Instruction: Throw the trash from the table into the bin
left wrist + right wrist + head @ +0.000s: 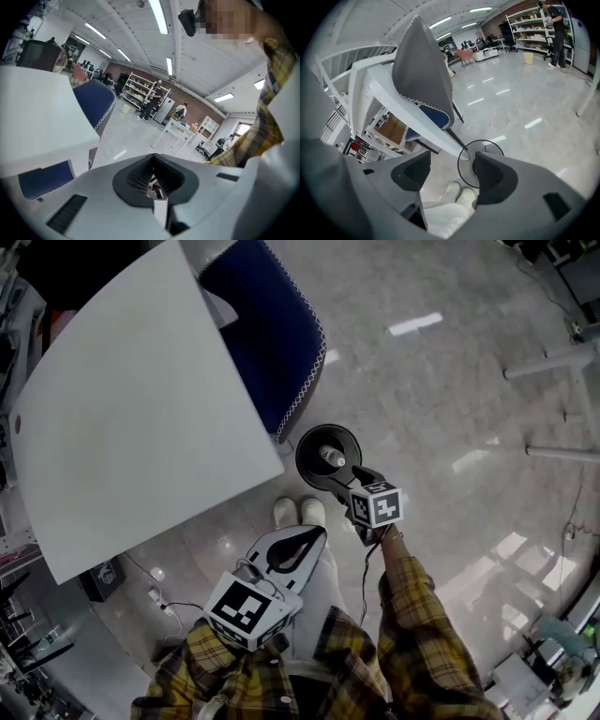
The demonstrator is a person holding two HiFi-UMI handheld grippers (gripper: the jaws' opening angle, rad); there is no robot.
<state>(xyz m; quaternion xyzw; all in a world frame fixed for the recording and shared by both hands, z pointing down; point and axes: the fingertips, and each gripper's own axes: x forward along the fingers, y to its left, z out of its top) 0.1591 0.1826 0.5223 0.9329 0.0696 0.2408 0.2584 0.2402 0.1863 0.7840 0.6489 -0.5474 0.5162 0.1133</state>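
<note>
Right gripper view: jaws spread wide above the bin.
The right gripper [452,172] holds nothing, and the left gripper [153,182] has its jaws pressed together. The round black bin [307,451] stands on the floor just beside the white table [141,409] corner, with pale trash [332,457] inside.

Glossy pale floor [450,381], blue chair [272,343], white shelving [133,89] by the far wall, ceiling strip lights [158,16]

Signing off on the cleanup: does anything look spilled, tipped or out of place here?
Nothing stands out. The bin stands upright on the floor by the table corner, with a pale item inside and no spill around it.
</note>
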